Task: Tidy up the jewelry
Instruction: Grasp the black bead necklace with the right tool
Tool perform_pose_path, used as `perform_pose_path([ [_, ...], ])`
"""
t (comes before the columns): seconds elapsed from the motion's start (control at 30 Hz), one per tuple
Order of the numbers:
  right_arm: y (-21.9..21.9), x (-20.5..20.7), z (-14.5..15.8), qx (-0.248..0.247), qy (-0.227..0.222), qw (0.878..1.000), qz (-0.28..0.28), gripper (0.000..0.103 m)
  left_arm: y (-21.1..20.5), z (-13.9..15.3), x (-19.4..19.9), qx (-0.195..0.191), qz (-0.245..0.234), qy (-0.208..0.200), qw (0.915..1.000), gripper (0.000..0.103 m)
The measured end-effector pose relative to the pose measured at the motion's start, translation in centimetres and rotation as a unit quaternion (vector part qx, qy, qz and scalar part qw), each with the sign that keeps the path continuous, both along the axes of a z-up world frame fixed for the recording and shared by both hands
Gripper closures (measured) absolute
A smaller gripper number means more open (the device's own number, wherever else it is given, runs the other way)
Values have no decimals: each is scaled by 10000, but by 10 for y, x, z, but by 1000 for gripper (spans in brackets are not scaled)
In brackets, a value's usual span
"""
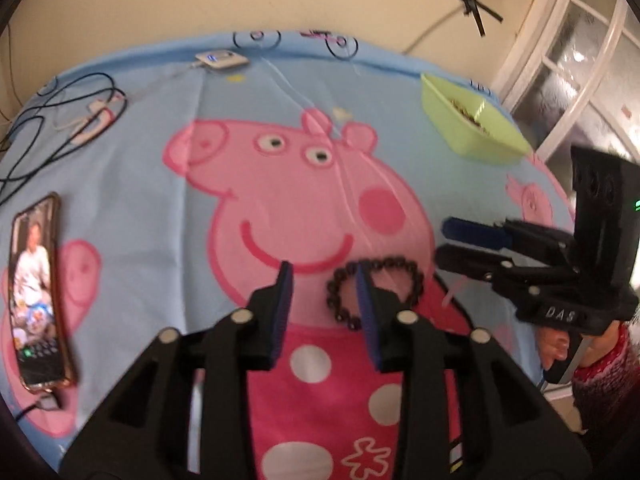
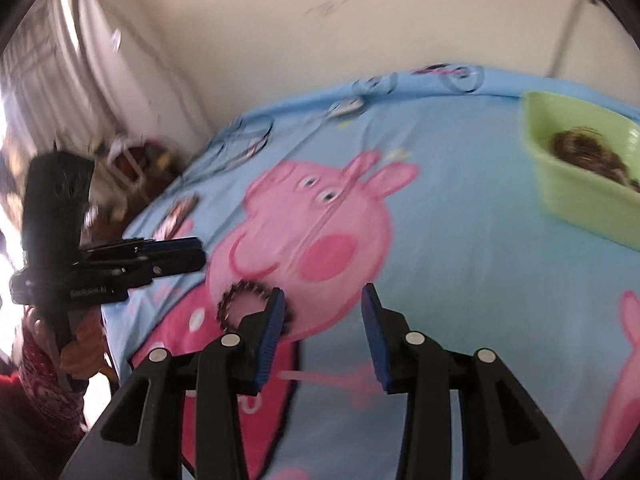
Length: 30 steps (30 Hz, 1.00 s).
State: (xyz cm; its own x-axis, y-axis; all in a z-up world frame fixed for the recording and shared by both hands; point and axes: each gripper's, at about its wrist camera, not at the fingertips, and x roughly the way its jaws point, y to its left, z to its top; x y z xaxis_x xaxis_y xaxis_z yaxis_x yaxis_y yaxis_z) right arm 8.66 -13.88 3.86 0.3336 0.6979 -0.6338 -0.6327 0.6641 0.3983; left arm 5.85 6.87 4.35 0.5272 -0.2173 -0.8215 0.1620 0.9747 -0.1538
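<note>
Behind the left gripper (image 1: 324, 280), jaws apart and empty, a beaded bracelet (image 1: 376, 292) lay partly hidden on the cartoon-print cloth (image 1: 160, 128); the right gripper (image 2: 324, 300) likewise stood apart.

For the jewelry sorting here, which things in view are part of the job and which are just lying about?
Part of the job:
- bead bracelet lying on the cloth
- green tub with brown beads inside
- left tool, right tool, both open and empty

Lying about:
- phone
- cables
- small white device
- cartoon pig cloth
</note>
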Motion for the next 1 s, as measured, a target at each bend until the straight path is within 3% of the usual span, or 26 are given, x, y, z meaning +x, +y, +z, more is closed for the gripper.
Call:
perform_pose_path([
  [0.2,33,-8,-4,-675,-279,9963,455,98,-7,-19,-3,122,-8,113,9999,67],
  [0.23,39,-9,-4,-833,-477,9941,497,103,-13,-21,-6,272,-41,-31,9996,76],
  [0.3,44,-11,-5,-929,-647,9921,534,103,-20,-22,-7,359,-174,-94,9992,94],
  [0.4,42,-6,-10,-755,-539,9945,489,103,-27,-23,-1,317,-214,-90,9992,95],
  [0.5,28,0,-8,-409,-339,9981,298,103,-29,-19,8,-17,-247,30,9997,95],
  [0.87,-44,10,9,283,-304,9978,-523,103,-97,15,40,-17,-933,-335,9951,95],
  [1.0,-76,17,16,460,-376,9950,-797,103,-113,15,48,27,-1023,-376,9940,94],
])
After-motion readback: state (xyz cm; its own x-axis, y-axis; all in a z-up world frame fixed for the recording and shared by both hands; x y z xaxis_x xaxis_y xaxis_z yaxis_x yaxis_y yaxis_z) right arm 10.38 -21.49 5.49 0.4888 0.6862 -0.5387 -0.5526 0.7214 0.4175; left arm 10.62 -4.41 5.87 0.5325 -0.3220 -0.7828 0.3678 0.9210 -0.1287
